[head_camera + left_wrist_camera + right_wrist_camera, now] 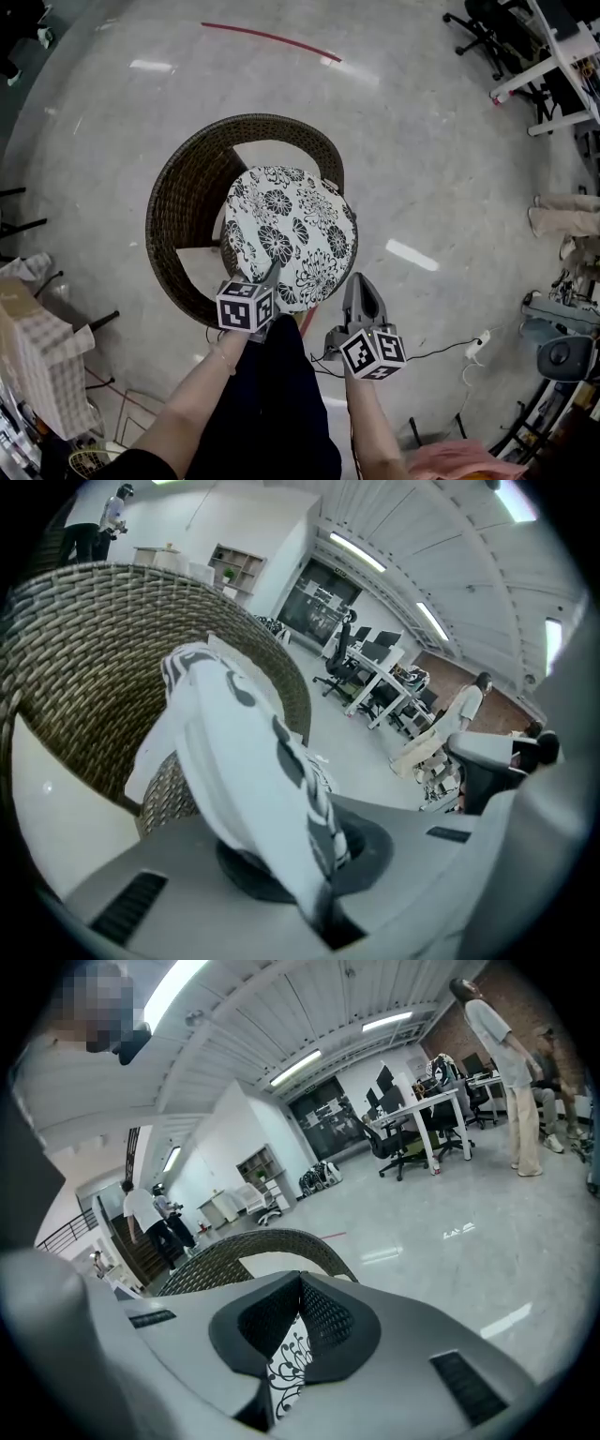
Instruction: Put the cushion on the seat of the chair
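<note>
We've got the left gripper (274,272) jaws clamped on one edge of the round black-and-white floral cushion (291,230), held over the brown wicker tub chair (178,220). Right gripper (362,281) jaws together, empty. Risk: it snags the rim (one-edge grip) and lands tilted.

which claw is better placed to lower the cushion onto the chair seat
Left: the left claw is shut on the near edge of the cushion, which hangs over the wicker chair. The right claw is shut on nothing, beside it.
</note>
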`<state>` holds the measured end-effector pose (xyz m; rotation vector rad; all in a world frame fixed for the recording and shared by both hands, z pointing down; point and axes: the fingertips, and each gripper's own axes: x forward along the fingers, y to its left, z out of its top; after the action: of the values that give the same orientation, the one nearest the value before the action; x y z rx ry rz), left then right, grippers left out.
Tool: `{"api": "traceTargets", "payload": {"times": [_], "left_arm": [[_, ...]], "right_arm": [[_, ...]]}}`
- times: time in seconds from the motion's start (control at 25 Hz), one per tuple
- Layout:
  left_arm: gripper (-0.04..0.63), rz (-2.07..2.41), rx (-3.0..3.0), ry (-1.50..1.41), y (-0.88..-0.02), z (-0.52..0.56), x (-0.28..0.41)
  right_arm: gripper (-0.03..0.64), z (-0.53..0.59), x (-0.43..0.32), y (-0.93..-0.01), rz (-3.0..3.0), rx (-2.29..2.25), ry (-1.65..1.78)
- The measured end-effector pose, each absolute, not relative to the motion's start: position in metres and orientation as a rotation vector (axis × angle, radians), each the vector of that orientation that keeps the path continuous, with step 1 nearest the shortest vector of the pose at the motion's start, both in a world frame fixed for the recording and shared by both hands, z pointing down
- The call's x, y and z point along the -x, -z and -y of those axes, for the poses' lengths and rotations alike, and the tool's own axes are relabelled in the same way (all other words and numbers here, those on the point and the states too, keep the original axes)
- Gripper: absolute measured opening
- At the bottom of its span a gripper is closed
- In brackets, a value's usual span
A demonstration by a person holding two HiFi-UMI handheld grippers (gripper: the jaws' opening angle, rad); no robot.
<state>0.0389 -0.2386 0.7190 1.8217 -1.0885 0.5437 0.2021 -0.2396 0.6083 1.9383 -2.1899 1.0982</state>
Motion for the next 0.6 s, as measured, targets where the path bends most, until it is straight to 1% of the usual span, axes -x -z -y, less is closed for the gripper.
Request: {"api": "traceTargets", "payload": {"times": [0.6], "left_arm": [[0.026,1.159,-1.578,-0.579,-0.803,0.208,-0.003]], "right_arm": [[0.026,0.229,-0.180,-0.642,2.169,-1.943,-1.123]]}}
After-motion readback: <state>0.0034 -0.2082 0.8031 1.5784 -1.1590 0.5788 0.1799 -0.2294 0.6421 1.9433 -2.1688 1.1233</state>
